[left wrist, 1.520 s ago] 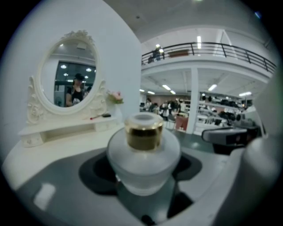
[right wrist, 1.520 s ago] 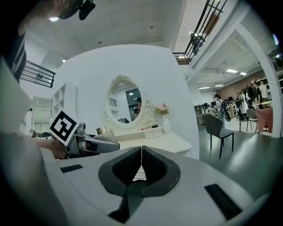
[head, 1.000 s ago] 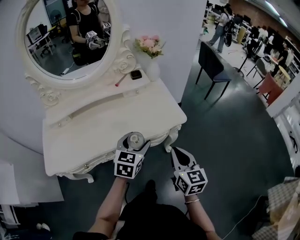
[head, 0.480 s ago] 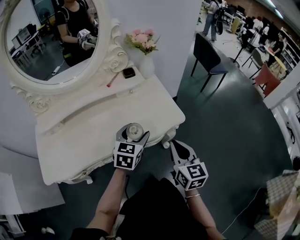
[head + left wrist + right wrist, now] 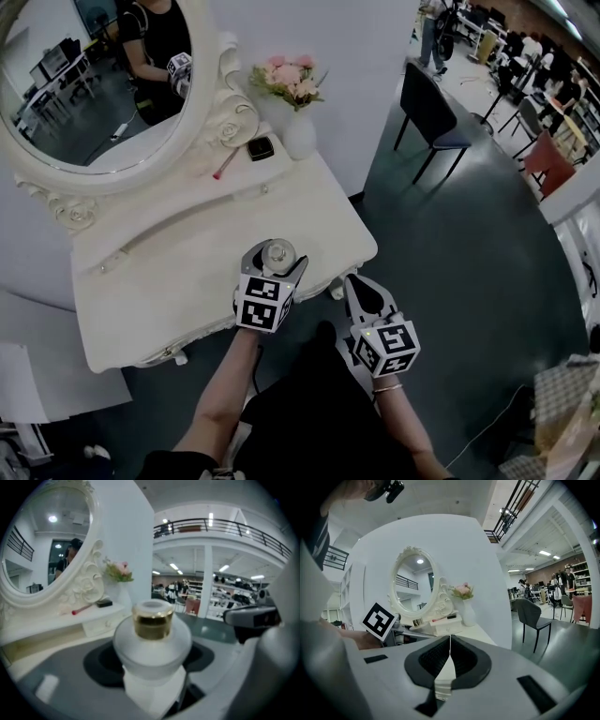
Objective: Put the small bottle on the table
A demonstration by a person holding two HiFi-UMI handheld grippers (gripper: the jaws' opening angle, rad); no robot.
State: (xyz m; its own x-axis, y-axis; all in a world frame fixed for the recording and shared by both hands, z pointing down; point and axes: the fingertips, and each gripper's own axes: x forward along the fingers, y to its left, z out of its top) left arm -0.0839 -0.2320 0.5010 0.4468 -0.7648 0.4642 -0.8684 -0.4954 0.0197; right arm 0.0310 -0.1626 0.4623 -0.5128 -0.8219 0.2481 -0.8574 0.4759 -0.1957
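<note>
The person's bare forearms reach up from the bottom of the head view, one gripper in each hand. The right gripper hangs over the dark floor, just off the table's near right corner. Its own view shows the two jaws pressed together with nothing between them.

Just to its left, the left gripper has its jaws spread wide and clamped on the small bottle. The left gripper view shows the bottle upright between the pads: a round frosted white body, a gold collar and a pale cap. In the head view the bottle sits right at the front edge of the white ornate dressing table. Whether its base touches the top cannot be told.

The broad top beyond the bottle is bare white. A raised shelf runs along the back of the table. On it lie a slim red stick and, just to the right of that, a small dark case. At the shelf's right end a white vase holds pink flowers.

Behind the shelf stands a large oval mirror in a carved white frame. It reflects a person in a dark top holding a marker cube. Farther right, a dark chair stands on the floor, well apart from the table.
</note>
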